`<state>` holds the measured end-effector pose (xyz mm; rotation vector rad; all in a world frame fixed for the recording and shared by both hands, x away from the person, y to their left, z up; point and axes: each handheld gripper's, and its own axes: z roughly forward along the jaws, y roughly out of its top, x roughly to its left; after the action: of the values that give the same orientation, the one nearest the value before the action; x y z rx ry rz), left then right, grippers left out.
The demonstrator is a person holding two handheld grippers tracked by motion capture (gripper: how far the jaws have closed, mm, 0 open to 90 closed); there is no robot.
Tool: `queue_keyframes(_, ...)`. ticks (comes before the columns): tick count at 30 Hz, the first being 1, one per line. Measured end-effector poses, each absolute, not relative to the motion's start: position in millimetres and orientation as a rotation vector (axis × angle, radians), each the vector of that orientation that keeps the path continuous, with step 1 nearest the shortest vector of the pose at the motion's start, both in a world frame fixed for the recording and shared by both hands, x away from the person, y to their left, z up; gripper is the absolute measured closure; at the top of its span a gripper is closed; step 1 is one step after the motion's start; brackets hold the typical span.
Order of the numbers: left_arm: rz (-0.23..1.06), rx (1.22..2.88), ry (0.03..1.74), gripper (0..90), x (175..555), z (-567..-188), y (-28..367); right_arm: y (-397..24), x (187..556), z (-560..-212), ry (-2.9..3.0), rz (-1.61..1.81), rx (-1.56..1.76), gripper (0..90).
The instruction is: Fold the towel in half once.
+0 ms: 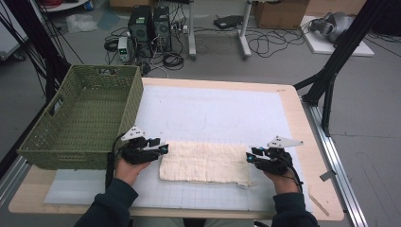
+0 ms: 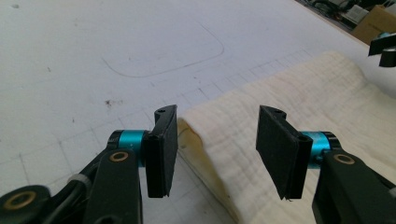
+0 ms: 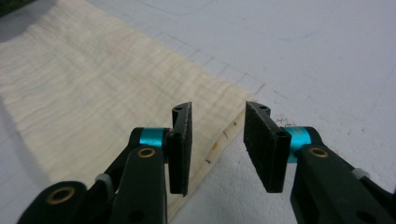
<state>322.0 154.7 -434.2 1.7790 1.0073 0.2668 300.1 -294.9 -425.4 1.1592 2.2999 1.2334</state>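
Two hand-held grippers are seen at either short end of a folded cream cloth (image 1: pixel 204 162) laid flat on the white gridded mat (image 1: pixel 213 113) of a wooden table (image 1: pixel 307 142). At the cloth's left end, the left gripper (image 1: pixel 163 149) is held low over the mat, its jaws parted to a middling width with nothing pressed between them; in the left gripper view (image 2: pixel 217 140) the folded edge of the cloth (image 2: pixel 289 107) is seen in the gap, untouched by either pad. At the cloth's right end, the right gripper (image 1: pixel 248 158) is likewise held with its jaws set apart at a moderate gap, and in the right gripper view (image 3: pixel 217 140) the cloth's hemmed edge (image 3: pixel 93 102) is seen beneath the gap, again ungripped. Both tools are carried by a person whose dark sleeves are seen at the bottom of the high view. The cloth is placed near the front of the mat, its long sides roughly parallel to the table's near edge. A green woven basket (image 1: pixel 85 120) is set on the table's left side, just beside the left gripper and apart from the cloth. A faint rounded outline (image 2: pixel 163 60) is drawn on the mat beyond the cloth. Computer towers (image 1: pixel 151 23) and loose cables are visible on the floor behind the table
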Motion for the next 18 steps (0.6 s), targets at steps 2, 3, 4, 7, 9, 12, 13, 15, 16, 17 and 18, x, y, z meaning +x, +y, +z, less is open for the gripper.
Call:
queue_keyframes(2,0.270,1.776,1.011,48.7,323,-435,155,-290,306,-431,2.332,1.199,1.191,65.1)
queue_keyframes(3,0.274,1.781,1.015,48.7,323,-435,155,-287,309,-434,2.341,1.183,1.215,65.7)
queue_keyframes(4,0.273,1.780,1.016,48.7,323,-435,156,-285,311,-438,2.357,1.178,1.224,69.0)
queue_keyframes(7,0.281,1.779,1.019,48.7,324,-435,157,-283,311,-440,2.385,1.176,1.180,88.1)
queue_keyframes(9,0.285,1.779,1.022,48.6,324,-436,157,-283,311,-439,2.387,1.179,1.152,88.7)
queue_keyframes(12,0.283,1.780,1.026,48.4,324,-436,156,-285,309,-438,2.360,1.152,1.158,89.2)
queue_keyframes(13,0.286,1.777,1.027,48.4,324,-437,156,-286,309,-438,2.349,1.132,1.163,89.2)
queue_keyframes(15,0.294,1.775,1.028,48.4,325,-437,156,-288,309,-438,2.342,1.084,1.176,89.2)
queue_keyframes(16,0.298,1.768,1.031,48.4,325,-437,156,-288,310,-439,2.348,1.050,1.174,89.1)
queue_keyframes(17,0.302,1.764,1.033,48.4,326,-437,156,-287,310,-441,2.359,1.049,1.185,88.5)
queue_keyframes(18,0.307,1.761,1.035,48.4,327,-437,155,-285,310,-441,2.361,1.044,1.190,84.6)
